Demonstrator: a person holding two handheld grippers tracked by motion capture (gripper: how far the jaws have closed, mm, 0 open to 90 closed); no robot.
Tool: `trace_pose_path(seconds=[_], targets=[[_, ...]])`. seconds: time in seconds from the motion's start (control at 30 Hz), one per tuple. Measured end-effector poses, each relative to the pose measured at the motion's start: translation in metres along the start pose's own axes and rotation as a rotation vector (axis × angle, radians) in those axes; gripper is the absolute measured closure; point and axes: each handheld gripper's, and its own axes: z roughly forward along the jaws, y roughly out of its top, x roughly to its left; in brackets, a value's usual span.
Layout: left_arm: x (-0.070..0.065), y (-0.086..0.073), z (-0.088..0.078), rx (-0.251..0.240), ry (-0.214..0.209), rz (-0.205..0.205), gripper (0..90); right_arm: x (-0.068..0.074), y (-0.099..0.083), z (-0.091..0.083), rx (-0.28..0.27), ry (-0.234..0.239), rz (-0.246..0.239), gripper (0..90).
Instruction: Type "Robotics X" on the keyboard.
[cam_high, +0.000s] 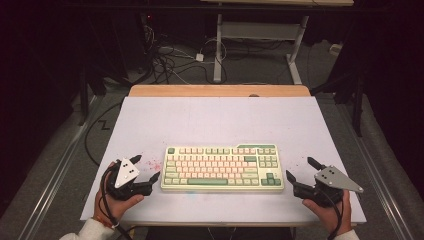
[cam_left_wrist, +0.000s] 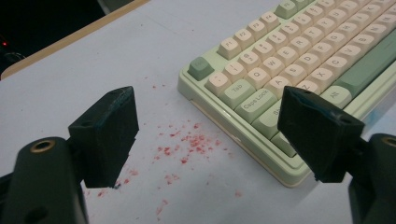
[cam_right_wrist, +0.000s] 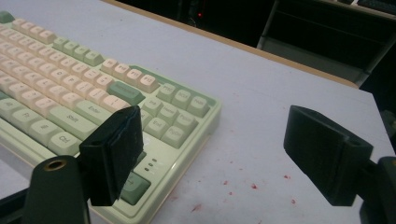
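A pale green keyboard (cam_high: 222, 167) with cream and green keys lies flat near the front of the white table (cam_high: 215, 120). My left gripper (cam_high: 146, 168) rests open just off the keyboard's left end, held by a hand. My right gripper (cam_high: 301, 168) is open too, just off the right end. In the left gripper view the keyboard's left corner (cam_left_wrist: 289, 51) lies ahead, partly between the jaws of the left gripper (cam_left_wrist: 208, 121). In the right gripper view the keyboard's right corner (cam_right_wrist: 70, 79) sits by the left jaw of the right gripper (cam_right_wrist: 217, 126). Both hold nothing.
Red specks (cam_left_wrist: 191, 142) stain the table left of the keyboard, and a few red specks (cam_right_wrist: 252, 186) lie to its right. A wooden strip (cam_high: 220, 90) edges the table's far side. Beyond it are floor cables (cam_high: 170, 60) and a desk leg (cam_high: 218, 45).
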Motion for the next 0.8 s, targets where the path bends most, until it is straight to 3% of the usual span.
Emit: trace_pose_path(seconds=[0.4,0.8], targets=[[-0.0013,-0.0003,-0.004,-0.006,0.005,0.014,19.5,0.0018,0.0049,-0.0027,-0.018,-0.007,-0.017,20.1],[0.0014,0.0011,-0.0077,-0.021,0.007,-0.005,22.6,0.0029,0.0057,-0.0007,-0.01,0.002,-0.018,20.2]])
